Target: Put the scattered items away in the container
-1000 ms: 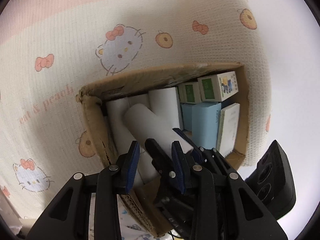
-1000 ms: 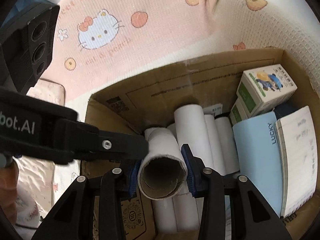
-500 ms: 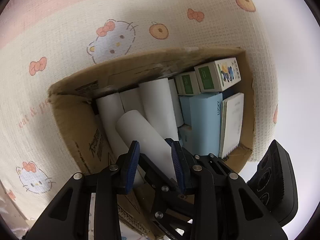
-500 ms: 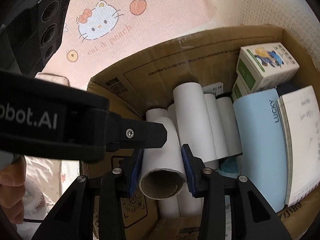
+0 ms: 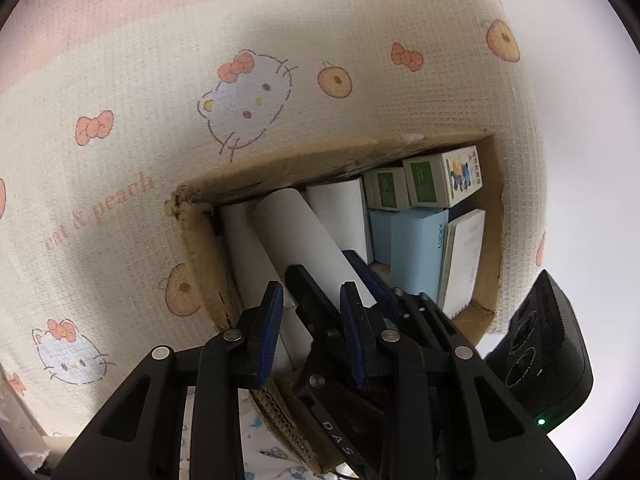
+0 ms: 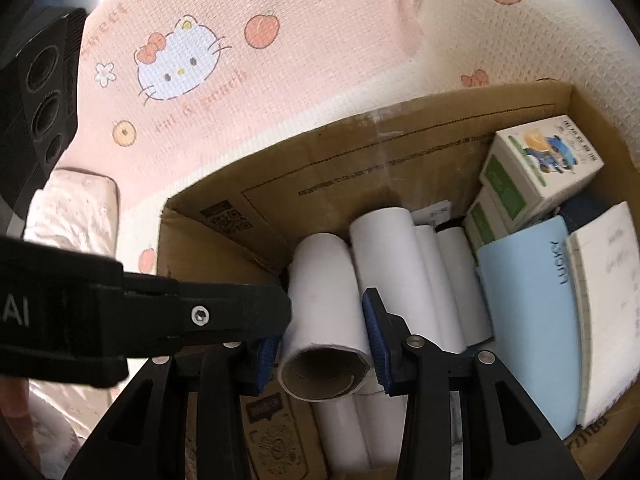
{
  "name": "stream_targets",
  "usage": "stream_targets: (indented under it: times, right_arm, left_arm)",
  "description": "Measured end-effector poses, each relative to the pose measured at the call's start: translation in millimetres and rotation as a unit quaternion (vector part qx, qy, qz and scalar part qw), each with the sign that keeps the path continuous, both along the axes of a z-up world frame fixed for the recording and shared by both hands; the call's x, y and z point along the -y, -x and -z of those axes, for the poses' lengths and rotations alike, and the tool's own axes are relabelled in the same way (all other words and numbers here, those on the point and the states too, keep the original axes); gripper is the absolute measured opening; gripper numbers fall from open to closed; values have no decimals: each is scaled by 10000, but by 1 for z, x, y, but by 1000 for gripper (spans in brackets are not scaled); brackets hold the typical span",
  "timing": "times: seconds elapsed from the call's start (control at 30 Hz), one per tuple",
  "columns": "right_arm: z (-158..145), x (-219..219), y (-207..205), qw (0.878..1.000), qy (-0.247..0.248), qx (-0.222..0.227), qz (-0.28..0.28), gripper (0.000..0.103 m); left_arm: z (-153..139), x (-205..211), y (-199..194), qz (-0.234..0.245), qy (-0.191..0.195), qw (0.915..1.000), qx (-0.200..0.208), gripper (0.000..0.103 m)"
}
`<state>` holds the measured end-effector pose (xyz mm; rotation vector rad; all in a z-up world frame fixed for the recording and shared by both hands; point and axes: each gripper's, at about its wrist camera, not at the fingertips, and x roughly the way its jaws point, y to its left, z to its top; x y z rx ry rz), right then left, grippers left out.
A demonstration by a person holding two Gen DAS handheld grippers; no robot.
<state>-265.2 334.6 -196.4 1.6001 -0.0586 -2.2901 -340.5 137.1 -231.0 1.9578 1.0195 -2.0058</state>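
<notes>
Lying lengthwise between the jaws of the right gripper (image 6: pixel 325 350), the white paper roll (image 6: pixel 325 300) pointed straight ahead along the fingers, its open cardboard core facing back toward the camera and its far end reaching toward the far wall of the cardboard box (image 6: pixel 400 152). The blue pads sat against both flanks of the roll, so the jaws were pinching it. It rested tilted on top of the other white rolls (image 6: pixel 404 276) packed ahead of and below the jaws, in the left part of the box. To the right of the jaws stood a light blue book (image 6: pixel 528 312), a white notebook (image 6: pixel 608 300) and green-and-white cartons (image 6: pixel 540 172).

The left gripper (image 5: pixel 310 320) hovered at the near rim beside the right one, its jaws spread with nothing between them; the right was plainly the hand on the roll. Judging by this, release needed only a slight lowering, though the roll might slide off the stack. The box sat on a pink and cream cartoon-cat blanket (image 5: pixel 160 120).
</notes>
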Motion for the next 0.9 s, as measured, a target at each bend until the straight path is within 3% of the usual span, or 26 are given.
stream_targets:
  times: [0.1,0.17,0.33,0.67,0.77,0.9]
  right_arm:
    - [-7,-6,-7,9996,-244,-141,-97,47]
    - [-16,-24,-17,9986,-386,-307,-162,58]
    - [-29,-42,-38,9963,-658,-481,-258,58]
    - [-38,-68,-59,9988,-398,-201,-184,58]
    - [-35,-68,-58,9982,-558,-128,-161,58]
    - [-33,-70,-63,9988,-470,-98,-46,58]
  left_arm:
    - [3,-7,2,37,-14,10000,60,34]
    - [4,-13,4,116,-32,9999,80,34]
    - [5,-32,10,354,144,9991,188,39]
    - [9,-53,17,732,1227,9881,570,36]
    - [12,-57,17,692,1485,9833,796,36]
    - [11,-65,18,573,1535,9806,1076,36]
